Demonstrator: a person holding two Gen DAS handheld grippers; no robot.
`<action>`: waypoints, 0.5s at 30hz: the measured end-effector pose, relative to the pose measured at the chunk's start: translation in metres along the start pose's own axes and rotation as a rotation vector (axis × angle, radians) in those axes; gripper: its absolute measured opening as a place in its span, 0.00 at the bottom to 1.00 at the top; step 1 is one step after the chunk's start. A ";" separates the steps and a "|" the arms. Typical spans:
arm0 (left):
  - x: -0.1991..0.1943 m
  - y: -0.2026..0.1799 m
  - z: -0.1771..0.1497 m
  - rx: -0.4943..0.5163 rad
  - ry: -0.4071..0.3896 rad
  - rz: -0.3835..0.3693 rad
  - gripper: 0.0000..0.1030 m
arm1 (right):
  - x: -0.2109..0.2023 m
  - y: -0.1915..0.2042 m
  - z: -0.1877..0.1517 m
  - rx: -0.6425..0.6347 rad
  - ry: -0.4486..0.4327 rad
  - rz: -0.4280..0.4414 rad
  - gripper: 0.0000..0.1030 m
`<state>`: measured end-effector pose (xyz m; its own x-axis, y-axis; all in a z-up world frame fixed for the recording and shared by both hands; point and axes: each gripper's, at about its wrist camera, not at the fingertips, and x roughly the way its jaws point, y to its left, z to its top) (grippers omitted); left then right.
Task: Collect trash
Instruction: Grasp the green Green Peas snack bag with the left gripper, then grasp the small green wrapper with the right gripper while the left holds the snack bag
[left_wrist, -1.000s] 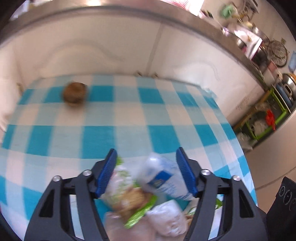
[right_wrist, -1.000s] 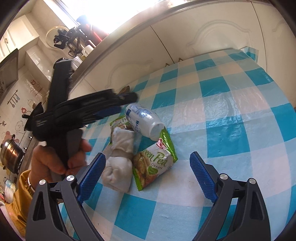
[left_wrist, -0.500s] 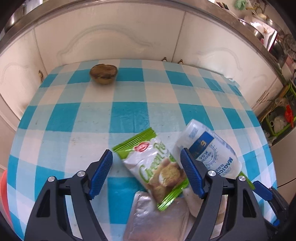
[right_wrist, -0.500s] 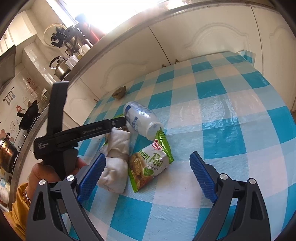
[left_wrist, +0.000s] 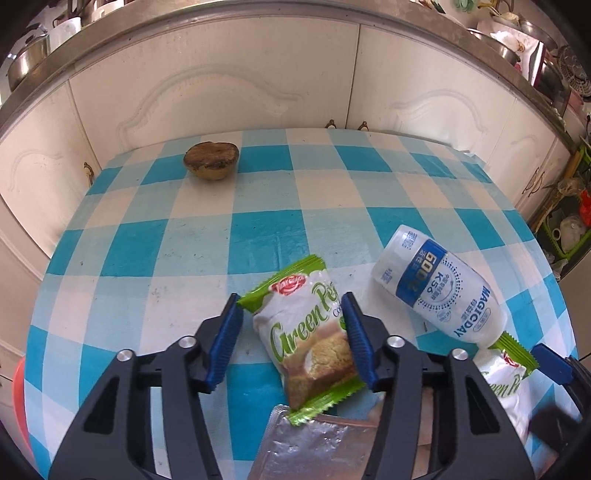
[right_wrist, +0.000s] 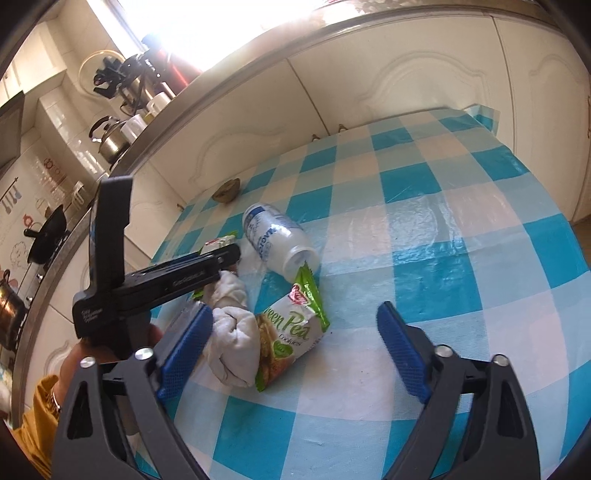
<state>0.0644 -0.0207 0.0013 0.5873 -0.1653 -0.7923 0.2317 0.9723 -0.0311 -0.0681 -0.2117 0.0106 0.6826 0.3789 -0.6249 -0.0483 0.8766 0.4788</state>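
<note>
Left hand-held gripper (left_wrist: 291, 332) is closing around a Green Pea cookie packet (left_wrist: 306, 339) lying low in the centre of the left wrist frame — the right pad is touching the packet's edge, the left pad is standing just clear. Right hand-held gripper (right_wrist: 295, 354) is also narrowing, still wide, over a second cookie packet (right_wrist: 288, 339) and a crumpled white tissue (right_wrist: 232, 343) without gripping either. A white plastic bottle (left_wrist: 439, 291) is lying on its side on the checked worktop (left_wrist: 155, 258) — a brown fruit husk (left_wrist: 211, 161) is sitting far off, upper left.
</note>
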 end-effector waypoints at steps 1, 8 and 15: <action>-0.001 0.002 0.000 -0.005 -0.002 -0.007 0.50 | 0.001 -0.002 0.000 0.010 0.004 0.000 0.72; -0.008 0.017 -0.006 -0.050 -0.021 -0.052 0.45 | 0.005 -0.014 0.004 0.080 0.025 0.034 0.69; -0.030 0.038 -0.013 -0.117 -0.074 -0.084 0.45 | 0.004 -0.030 0.006 0.172 0.022 0.078 0.67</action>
<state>0.0450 0.0237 0.0159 0.6259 -0.2547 -0.7371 0.1934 0.9663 -0.1697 -0.0594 -0.2386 -0.0024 0.6657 0.4513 -0.5943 0.0269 0.7814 0.6235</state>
